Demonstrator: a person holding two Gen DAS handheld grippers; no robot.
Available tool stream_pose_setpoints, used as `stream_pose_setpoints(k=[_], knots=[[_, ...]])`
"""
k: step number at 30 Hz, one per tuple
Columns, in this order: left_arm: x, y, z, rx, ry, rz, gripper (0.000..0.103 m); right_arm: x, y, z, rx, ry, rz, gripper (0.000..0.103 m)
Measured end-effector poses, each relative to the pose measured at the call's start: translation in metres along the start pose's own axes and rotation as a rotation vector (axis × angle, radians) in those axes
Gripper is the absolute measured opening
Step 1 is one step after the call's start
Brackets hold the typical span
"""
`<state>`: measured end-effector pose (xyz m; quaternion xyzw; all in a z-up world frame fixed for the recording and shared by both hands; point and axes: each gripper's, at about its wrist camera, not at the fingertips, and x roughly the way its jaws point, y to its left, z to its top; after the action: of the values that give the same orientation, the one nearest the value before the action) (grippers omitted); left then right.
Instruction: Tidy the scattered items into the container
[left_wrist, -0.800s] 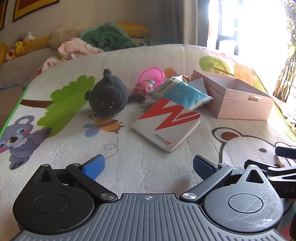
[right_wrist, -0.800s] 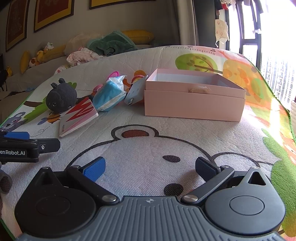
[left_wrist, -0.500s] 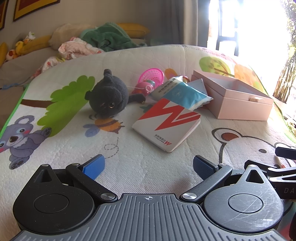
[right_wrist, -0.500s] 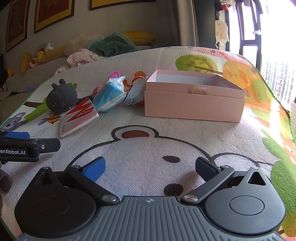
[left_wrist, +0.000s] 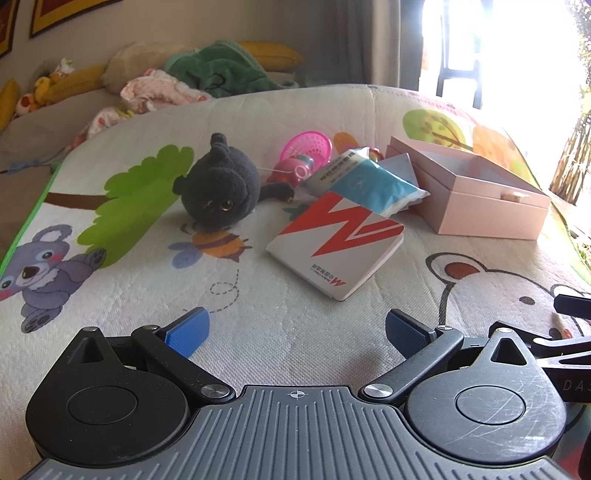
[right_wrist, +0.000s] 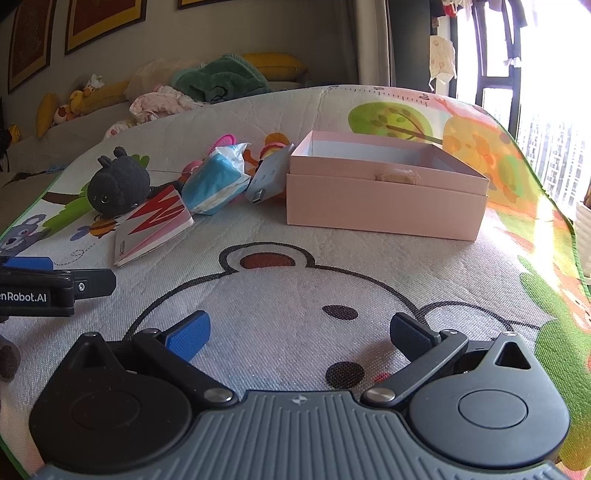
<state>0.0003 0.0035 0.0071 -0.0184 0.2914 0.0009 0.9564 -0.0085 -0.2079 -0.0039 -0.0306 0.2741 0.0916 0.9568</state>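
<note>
1. Left wrist view: the left tongs (left_wrist: 294, 328) are held wide and empty, low over a cartoon-printed play mat (left_wrist: 295, 295), with nothing between the blue pads (left_wrist: 188, 328).
2. Right wrist view: the right tongs (right_wrist: 299, 334) are likewise spread wide and empty, pointed toward the open pink box (right_wrist: 386, 184), which is set on the mat well ahead of them.
3. Scattered items are seen in a cluster beside the box: a black plush toy (left_wrist: 221, 188), a red-and-white booklet (left_wrist: 338, 242), a blue tissue pack (left_wrist: 373, 182), a pink toy basket (left_wrist: 308, 146) and a small grey card (right_wrist: 269, 177) leaning just beside the box wall.
4. No item is yet gripped; the opening approach is judged to be in hand.
5. The booklet, nearest the left tongs, is judged the likely first pick; a flat, low grasp at its edge would be called for, followed by a carry over the box rim.
</note>
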Motion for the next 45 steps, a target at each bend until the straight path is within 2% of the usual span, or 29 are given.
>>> stream_pose_setpoints(k=[12,16,20,24,29,34,38,40,41,43,45], knots=[[-0.001,-0.001,-0.004,0.019,-0.006,-0.018,0.103,0.002,-0.001,0.004,0.013,0.040,-0.004,0.103],[0.003,-0.003,0.001,0.062,0.048,-0.045,0.103,0.005,-0.003,0.012,0.014,0.098,0.005,0.103],[0.001,0.001,0.009,0.074,0.042,-0.096,0.103,0.007,-0.003,0.014,0.025,0.120,0.007,0.103],[0.001,0.000,0.021,0.159,0.018,-0.076,0.103,0.007,-0.005,0.014,0.032,0.129,0.018,0.103],[0.020,-0.006,0.036,0.255,0.045,-0.095,0.103,0.008,-0.005,0.016,0.014,0.142,0.028,0.103],[0.033,-0.007,0.043,0.289,0.057,-0.110,0.103,0.008,-0.009,0.026,-0.032,0.164,0.086,0.103],[0.045,-0.009,0.041,0.320,0.077,-0.110,0.103,-0.010,-0.002,0.059,-0.125,-0.001,0.098,0.103],[0.049,-0.010,0.042,0.325,0.090,-0.112,0.103,-0.008,0.006,0.083,-0.166,-0.045,0.124,0.103],[0.051,-0.011,0.042,0.331,0.089,-0.110,0.103,-0.003,0.011,0.094,-0.177,-0.048,0.139,0.102],[0.051,-0.013,0.042,0.353,0.078,-0.096,0.103,0.015,0.021,0.115,-0.179,-0.026,0.172,0.091],[0.050,-0.012,0.042,0.390,0.060,-0.056,0.103,0.040,0.032,0.131,-0.172,0.028,0.209,0.066]])
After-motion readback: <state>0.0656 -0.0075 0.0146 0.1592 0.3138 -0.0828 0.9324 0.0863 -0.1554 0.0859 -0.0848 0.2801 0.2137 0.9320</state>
